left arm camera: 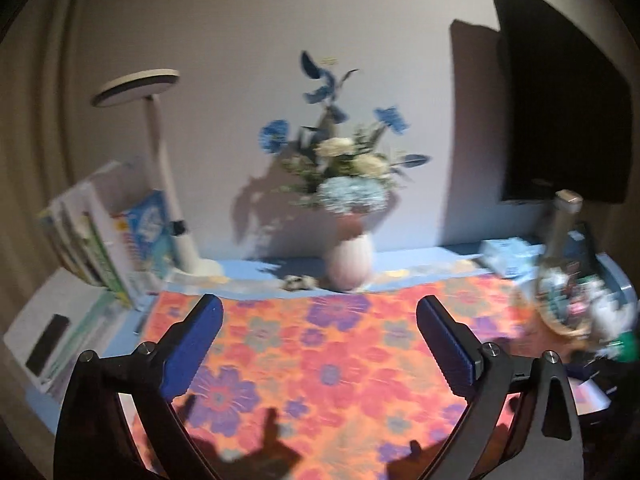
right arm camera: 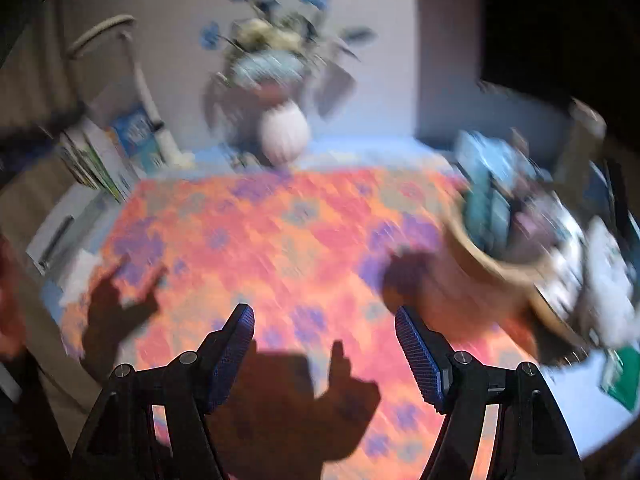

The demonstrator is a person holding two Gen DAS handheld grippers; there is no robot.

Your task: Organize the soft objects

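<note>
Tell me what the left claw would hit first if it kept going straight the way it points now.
Probably the floral cloth: the open, empty left claw tilts down toward its far part. Nothing lies on the cloth in that line. If it cleared the cloth, the white vase behind would be next, though blur leaves depth uncertain.

basket (right arm camera: 500, 264) contents blurred, right edge cropped

Pale wall (left arm camera: 240, 40) ahead, curtain (left arm camera: 36, 120) at far left. White desk lamp (left arm camera: 160, 152) ahead-left; dark screen (left arm camera: 560, 100), probably a monitor, upper right. Hard shadows on wall.
</note>
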